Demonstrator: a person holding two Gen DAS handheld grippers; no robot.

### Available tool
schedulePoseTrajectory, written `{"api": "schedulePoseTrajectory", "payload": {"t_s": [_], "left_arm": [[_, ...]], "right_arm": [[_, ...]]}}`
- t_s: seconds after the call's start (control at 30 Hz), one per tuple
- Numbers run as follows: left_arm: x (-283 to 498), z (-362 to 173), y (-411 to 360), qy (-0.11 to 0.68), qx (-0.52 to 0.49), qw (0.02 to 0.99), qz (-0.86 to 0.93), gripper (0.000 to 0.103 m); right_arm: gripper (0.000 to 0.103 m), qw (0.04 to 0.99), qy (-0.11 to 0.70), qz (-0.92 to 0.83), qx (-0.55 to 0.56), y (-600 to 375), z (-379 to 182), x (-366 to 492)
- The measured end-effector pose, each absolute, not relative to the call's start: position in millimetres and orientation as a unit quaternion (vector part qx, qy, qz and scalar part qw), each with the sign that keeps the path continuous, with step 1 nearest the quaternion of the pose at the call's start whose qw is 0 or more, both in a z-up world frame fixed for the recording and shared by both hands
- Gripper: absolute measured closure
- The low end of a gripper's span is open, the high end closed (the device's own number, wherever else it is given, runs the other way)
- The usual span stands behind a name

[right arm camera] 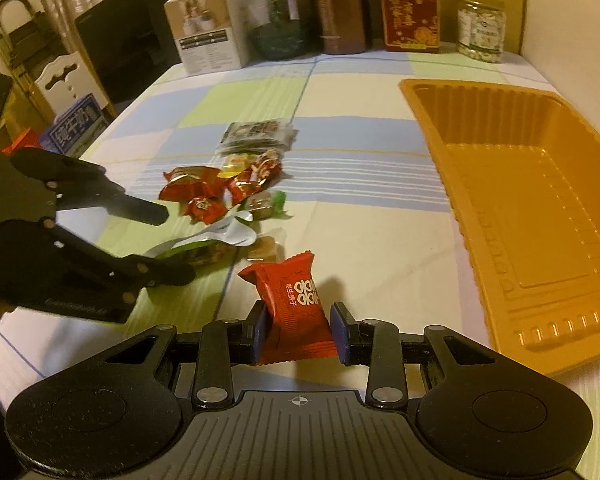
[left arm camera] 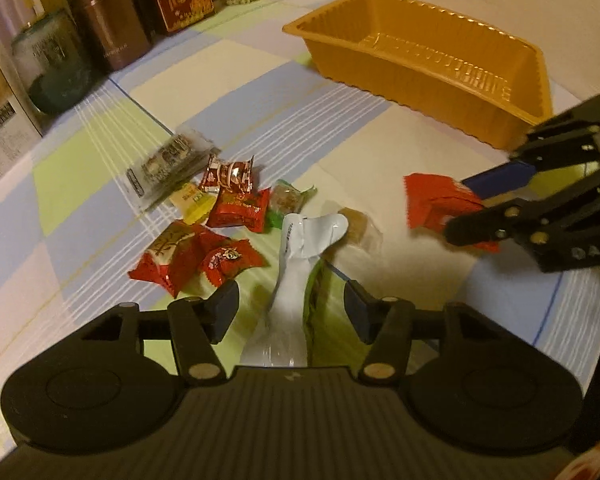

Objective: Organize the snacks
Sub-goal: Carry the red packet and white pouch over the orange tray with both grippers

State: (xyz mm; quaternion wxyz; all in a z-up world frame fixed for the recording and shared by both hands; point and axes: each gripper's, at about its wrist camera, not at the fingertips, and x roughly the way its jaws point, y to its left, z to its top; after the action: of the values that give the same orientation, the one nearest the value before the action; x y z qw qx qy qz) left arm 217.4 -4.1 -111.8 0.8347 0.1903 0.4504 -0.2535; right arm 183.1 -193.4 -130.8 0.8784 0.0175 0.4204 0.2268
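An empty orange plastic tray (left arm camera: 428,28) (right arm camera: 540,216) lies on the checked tablecloth at the right. A pile of wrapped snacks (left arm camera: 220,216) (right arm camera: 228,184) lies in the middle. My right gripper (right arm camera: 299,330) (left arm camera: 466,204) is shut on a red snack packet (right arm camera: 296,312) (left arm camera: 428,204) and holds it above the cloth, left of the tray. My left gripper (left arm camera: 292,312) (right arm camera: 176,240) is open, its fingers on either side of a white and green snack bag (left arm camera: 296,280) (right arm camera: 220,240) that lies on the cloth.
Along the back edge stand a white box (right arm camera: 210,28), a glass jar (right arm camera: 278,20), a brown canister (right arm camera: 336,8), a red box (right arm camera: 410,10) and a jar of nuts (right arm camera: 480,26). A chair and boxes stand off the table's left side.
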Motion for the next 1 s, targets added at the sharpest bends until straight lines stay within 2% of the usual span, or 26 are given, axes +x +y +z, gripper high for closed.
{"api": "schedulePoseTrajectory", "payload": {"t_s": [0.1,0.17,0.27,0.7,1.0], "left_arm": [[225,-120,-4,0.464,0.186,0.828,-0.253,0.055],[227,-123,-4,0.474,0.18,0.826,-0.248,0.069],[224,-121,-4,0.479,0.17,0.827,-0.241,0.079],[176,-80,1,0.477,0.039,0.861,-0.171,0.079],[164,-46,-33,0.456,0.0,0.874,-0.169,0.079]], "right_arm": [[0.069,0.88,0.42,0.221,0.022,-195,-130,184],[0.069,0.881,0.419,0.219,0.024,-196,-130,184],[0.069,0.883,0.416,0.216,0.027,-196,-129,184],[0.069,0.896,0.401,0.188,0.043,-198,-113,165],[0.069,0.917,0.364,0.159,0.047,-228,-78,149]]}}
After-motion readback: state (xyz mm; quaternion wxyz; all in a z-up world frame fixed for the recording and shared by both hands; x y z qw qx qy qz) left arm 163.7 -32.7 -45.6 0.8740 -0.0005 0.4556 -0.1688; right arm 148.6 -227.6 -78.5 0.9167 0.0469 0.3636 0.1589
